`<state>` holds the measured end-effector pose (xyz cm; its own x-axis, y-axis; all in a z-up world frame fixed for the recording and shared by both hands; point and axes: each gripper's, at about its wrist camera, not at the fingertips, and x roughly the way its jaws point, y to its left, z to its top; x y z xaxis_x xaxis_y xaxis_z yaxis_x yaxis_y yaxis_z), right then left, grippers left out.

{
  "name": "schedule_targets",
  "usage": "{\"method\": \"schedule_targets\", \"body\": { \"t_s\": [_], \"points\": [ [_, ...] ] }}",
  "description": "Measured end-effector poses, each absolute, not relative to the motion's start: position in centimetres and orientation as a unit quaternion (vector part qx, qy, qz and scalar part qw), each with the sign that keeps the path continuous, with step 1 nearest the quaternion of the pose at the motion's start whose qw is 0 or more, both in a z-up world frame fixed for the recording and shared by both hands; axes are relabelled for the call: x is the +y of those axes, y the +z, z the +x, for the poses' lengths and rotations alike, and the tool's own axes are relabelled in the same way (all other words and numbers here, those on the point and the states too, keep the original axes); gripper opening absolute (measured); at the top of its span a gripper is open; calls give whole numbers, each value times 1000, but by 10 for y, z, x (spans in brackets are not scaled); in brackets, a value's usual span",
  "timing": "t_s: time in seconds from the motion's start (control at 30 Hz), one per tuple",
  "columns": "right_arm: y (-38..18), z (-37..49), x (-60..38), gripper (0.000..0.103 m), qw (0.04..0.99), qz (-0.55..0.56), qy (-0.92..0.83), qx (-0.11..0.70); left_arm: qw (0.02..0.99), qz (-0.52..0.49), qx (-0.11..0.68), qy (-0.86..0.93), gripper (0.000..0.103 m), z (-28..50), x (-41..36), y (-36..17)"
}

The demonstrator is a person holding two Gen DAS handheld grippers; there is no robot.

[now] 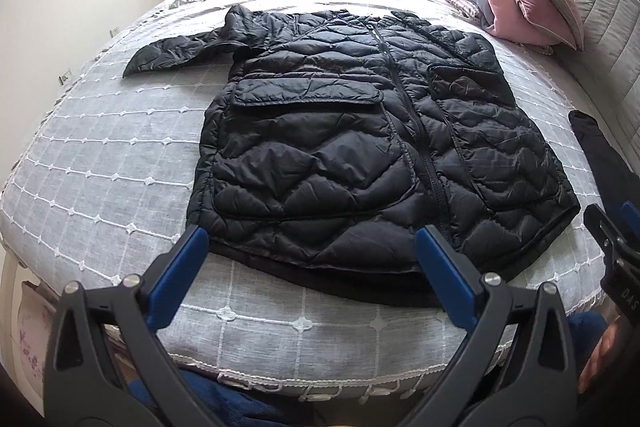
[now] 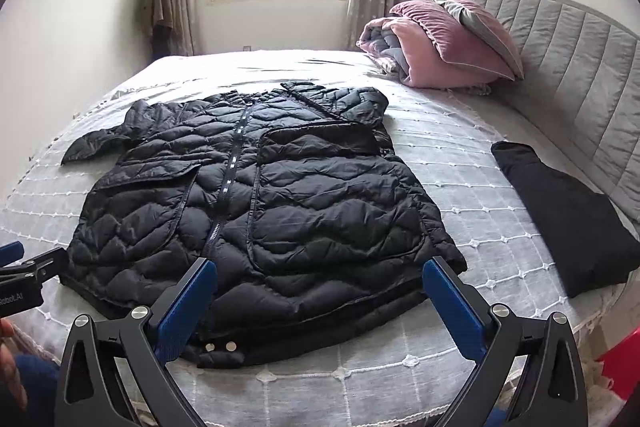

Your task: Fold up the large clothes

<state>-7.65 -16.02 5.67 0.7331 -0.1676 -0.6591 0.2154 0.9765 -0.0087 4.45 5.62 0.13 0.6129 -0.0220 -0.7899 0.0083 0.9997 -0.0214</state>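
Jacket (image 1: 360,131) first: a black quilted puffer, zipped, lies face up in the middle of the bed (image 1: 100,163), hem toward the near edge and collar toward the window. One sleeve sticks out on the left side; the other is not clearly visible — it may be tucked across or under the body. Both tools hang above the hem without touching it. The left gripper (image 1: 312,251) has its jaws wide apart and holds nothing, and the right gripper (image 2: 320,283) likewise stands spread and empty.

Folding looks barely begun. The risks come mostly from the fabric. Slick, puffy shell tends to slide out of a shallow pinch, so a grab that catches only the top layer at the hem would lift the front panel and leave the back behind, bunching the fold. Trapped air could also spring a fold back open. The hem sits close to the bed's edge, so a pull toward the person might drag the coat off. A folded dark garment (image 2: 568,211) lies near the right side, clear for now — a wide swing could disturb it.
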Motion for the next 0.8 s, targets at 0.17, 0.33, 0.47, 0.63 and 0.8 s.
{"method": "schedule_targets", "body": {
  "t_s": [0.17,0.33,0.47,0.63,0.8],
  "points": [
    [52,-75,-165,103,928,39,-109,353,893,-23,449,-3,103,46,63,-5],
    [49,-73,-165,103,928,31,-110,355,891,-17,454,-12,103,48,60,-10],
    [42,-67,-179,103,938,14,-83,337,874,-70,480,-21,103,62,84,-20],
    [5,-42,-268,103,901,125,-110,400,852,-117,510,11,103,76,130,-42],
    [-23,-34,-337,103,872,231,-143,407,838,-211,500,46,103,89,177,-55]
  ]
}}
